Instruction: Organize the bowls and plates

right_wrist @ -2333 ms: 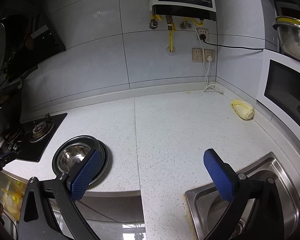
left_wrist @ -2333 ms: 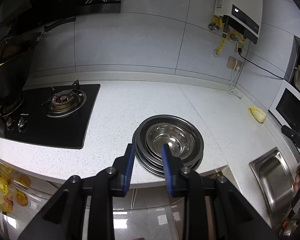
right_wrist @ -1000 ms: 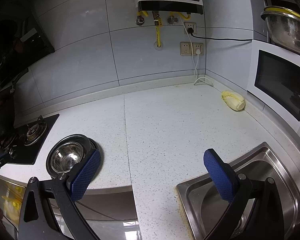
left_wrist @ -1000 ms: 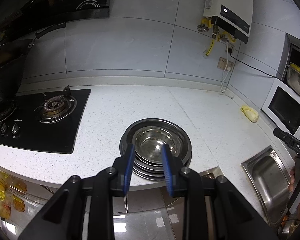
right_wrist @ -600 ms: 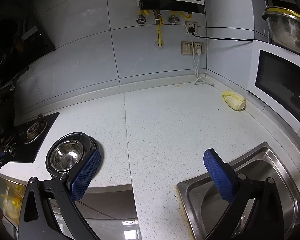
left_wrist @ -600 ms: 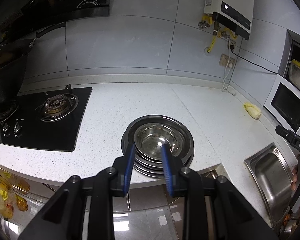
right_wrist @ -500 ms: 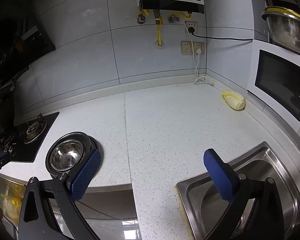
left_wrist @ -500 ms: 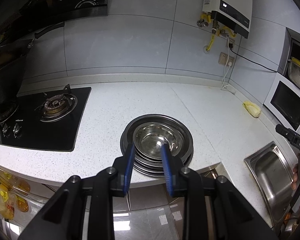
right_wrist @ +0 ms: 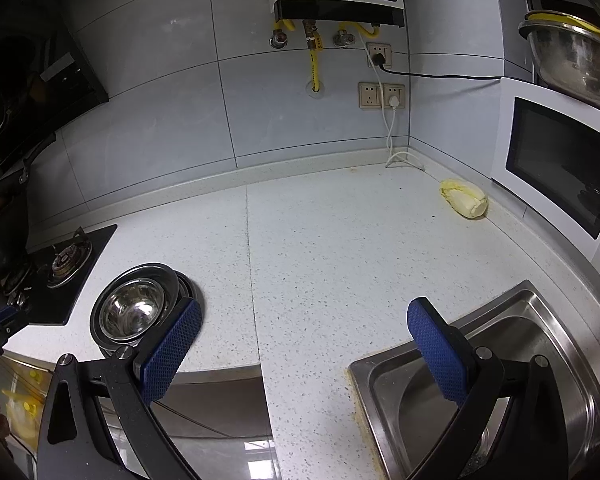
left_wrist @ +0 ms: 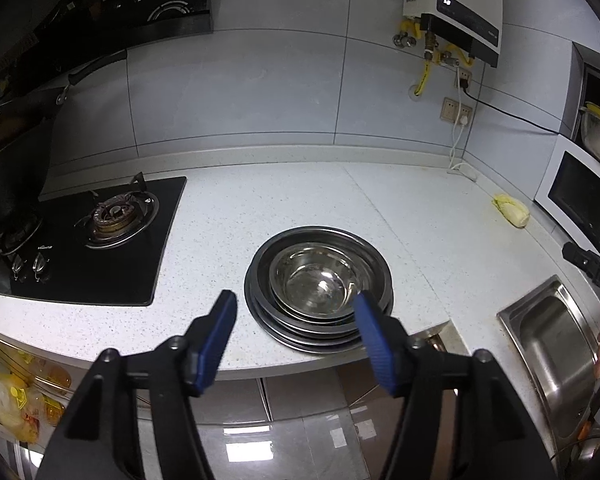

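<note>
White speckled countertop [left_wrist: 300,200] fills the view. Left gripper [left_wrist: 296,326] hovers empty, jaws opening, just before the stack of steel bowls and plates [left_wrist: 319,286] at the front edge. Right gripper [right_wrist: 300,344] gapes empty beside the sink [right_wrist: 500,380].

Support: white speckled countertop [left_wrist: 292,200], seamed down the middle. Landmark: stack of steel plates [left_wrist: 320,332] with a steel bowl [left_wrist: 314,280] nested on top, at the counter's front edge. Left of stack: black gas hob [left_wrist: 80,248]. Right of stack: inset steel sink [left_wrist: 548,336]. Behind-right, near the microwave [left_wrist: 584,200]: yellow cabbage piece [left_wrist: 511,210].
</note>
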The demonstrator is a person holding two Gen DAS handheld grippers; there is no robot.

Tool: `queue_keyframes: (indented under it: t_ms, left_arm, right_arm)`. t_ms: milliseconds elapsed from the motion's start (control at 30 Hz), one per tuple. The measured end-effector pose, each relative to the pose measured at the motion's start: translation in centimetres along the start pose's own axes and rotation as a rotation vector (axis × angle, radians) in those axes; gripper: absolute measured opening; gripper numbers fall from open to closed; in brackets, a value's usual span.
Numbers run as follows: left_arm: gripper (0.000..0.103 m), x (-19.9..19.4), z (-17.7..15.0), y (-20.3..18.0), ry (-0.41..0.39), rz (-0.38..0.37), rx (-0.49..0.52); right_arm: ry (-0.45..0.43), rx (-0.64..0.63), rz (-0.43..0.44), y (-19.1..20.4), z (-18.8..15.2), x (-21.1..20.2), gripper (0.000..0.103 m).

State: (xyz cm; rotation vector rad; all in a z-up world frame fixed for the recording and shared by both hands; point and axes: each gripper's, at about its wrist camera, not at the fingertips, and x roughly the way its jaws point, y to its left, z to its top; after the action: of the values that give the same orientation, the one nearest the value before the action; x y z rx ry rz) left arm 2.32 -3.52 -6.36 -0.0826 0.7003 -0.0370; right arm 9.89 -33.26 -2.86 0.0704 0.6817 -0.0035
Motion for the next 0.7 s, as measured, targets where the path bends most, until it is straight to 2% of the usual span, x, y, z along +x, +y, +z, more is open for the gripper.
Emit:
queue_keyframes:
  t_ms: [700]
  left_arm:
    - [0.062,-0.24,0.08,-0.65,0.009,0.022,-0.010]
  right_arm:
    - [-0.003,0.000,0.005,0.03,-0.37,-0.44,0.101]
